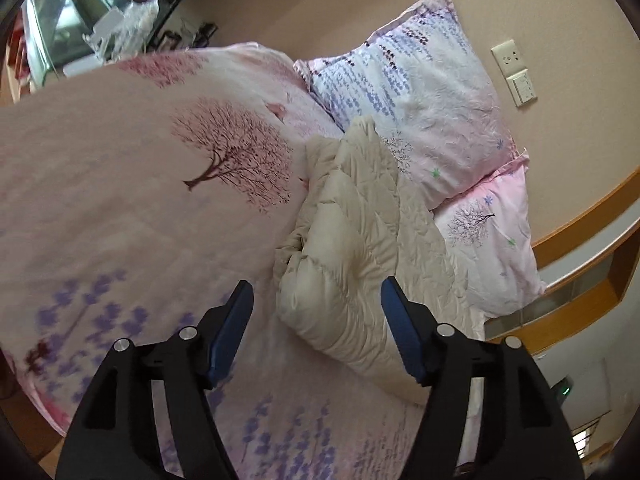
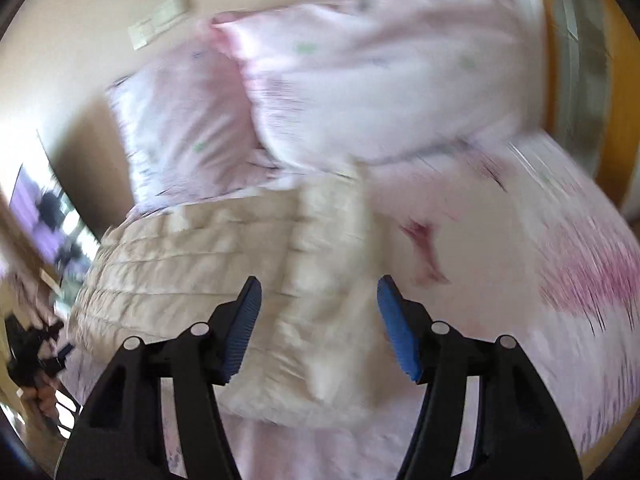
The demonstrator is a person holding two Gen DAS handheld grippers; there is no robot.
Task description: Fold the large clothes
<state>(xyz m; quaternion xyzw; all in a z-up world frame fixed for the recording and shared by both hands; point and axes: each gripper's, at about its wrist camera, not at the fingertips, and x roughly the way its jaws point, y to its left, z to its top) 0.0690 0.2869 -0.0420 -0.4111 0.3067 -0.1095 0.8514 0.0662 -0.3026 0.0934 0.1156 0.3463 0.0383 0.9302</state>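
We see a bed (image 1: 120,208) under a pink cover printed with trees, two pillows (image 1: 424,92) leaning on the beige wall (image 1: 560,20). A cream quilted jacket (image 1: 352,240) lies bunched beside the pillows. Our left gripper (image 1: 316,300) hangs spread above it, holding nothing; our right gripper (image 2: 318,296) is likewise spread, that view blurred.
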